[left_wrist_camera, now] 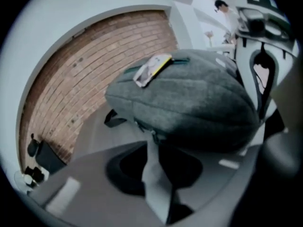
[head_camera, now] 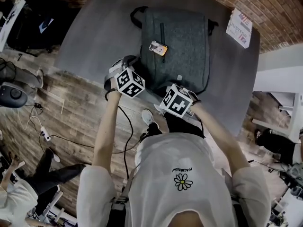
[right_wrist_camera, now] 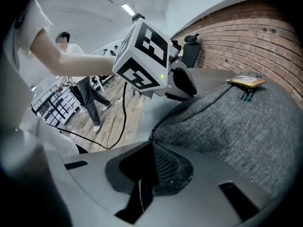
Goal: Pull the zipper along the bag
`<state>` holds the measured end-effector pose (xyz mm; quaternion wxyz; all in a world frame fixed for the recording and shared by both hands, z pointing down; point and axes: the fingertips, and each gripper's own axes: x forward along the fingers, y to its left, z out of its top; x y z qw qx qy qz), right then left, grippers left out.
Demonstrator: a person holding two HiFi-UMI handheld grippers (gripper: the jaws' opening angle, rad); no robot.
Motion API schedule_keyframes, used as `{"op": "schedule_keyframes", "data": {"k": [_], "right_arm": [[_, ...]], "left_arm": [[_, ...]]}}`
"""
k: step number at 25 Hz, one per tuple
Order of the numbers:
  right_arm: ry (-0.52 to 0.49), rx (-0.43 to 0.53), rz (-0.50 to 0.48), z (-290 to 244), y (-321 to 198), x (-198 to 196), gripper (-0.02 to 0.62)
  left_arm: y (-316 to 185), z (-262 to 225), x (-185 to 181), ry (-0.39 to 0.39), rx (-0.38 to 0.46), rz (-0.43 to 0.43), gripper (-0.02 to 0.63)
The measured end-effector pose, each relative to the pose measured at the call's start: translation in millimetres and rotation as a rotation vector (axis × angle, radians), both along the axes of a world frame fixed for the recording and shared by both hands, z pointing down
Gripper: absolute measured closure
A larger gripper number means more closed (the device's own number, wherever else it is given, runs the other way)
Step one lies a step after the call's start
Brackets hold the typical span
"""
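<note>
A dark grey fabric backpack lies flat in the middle of the grey bench, its black carry handle pointing away from the person. A small yellow-and-white tag rests on its upper panel, well apart from the near edge. A white leaflet with red print sits at the far right corner of the bench, beside the red brick wall. A black cable trails over the wooden floor below.

Both tools work at the backpack's near edge, close beside each other. The left hand-held gripper has its jaws a little spread, a pale gap between them, with the small dark zipper pull right at their tips. The right hand-held gripper has its jaws pressed together, pinching the backpack's fabric edge.
</note>
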<state>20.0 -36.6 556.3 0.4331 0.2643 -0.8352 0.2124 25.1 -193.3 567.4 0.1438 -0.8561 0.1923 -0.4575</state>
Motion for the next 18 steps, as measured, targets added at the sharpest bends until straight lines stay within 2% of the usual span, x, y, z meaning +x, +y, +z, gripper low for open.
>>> {"op": "schedule_keyframes", "data": {"k": [2,4,7,9,11,13,15,18], "right_arm": [[-0.003,0.006,0.002,0.6,-0.8,-0.1,0.584],[-0.008,0.002,0.005,0.9,0.2,-1.0,0.584],[-0.015,-0.009,0.01,0.7,2.4,-1.9,0.584],[-0.015,-0.014,0.01,-0.2,2.6,-1.8,0.584],[-0.015,-0.02,0.009,-0.6,2.7,-2.2,0.584],[-0.021,-0.02,0.008,-1.0,1.9,-2.0,0.584],[-0.025,-0.014,0.008,-1.1,0.9,-0.4,0.584],[-0.024,-0.02,0.008,-0.6,2.0,1.1,0.584]], "left_arm": [[1.9,9.0,-2.5,-0.023,-0.038,0.04,0.518],[4.3,18.1,-0.6,-0.039,-0.046,0.111,0.423],[2.4,18.9,7.2,-0.026,0.056,0.194,0.419],[-0.5,16.5,10.3,-0.002,0.121,0.227,0.443],[-0.4,16.3,12.0,0.013,0.137,0.259,0.496],[-2.4,15.0,13.9,0.036,0.127,0.26,0.542],[-9.2,10.3,16.1,0.081,0.109,0.223,0.592],[-12.0,8.2,17.1,0.105,0.069,0.211,0.594]]}}
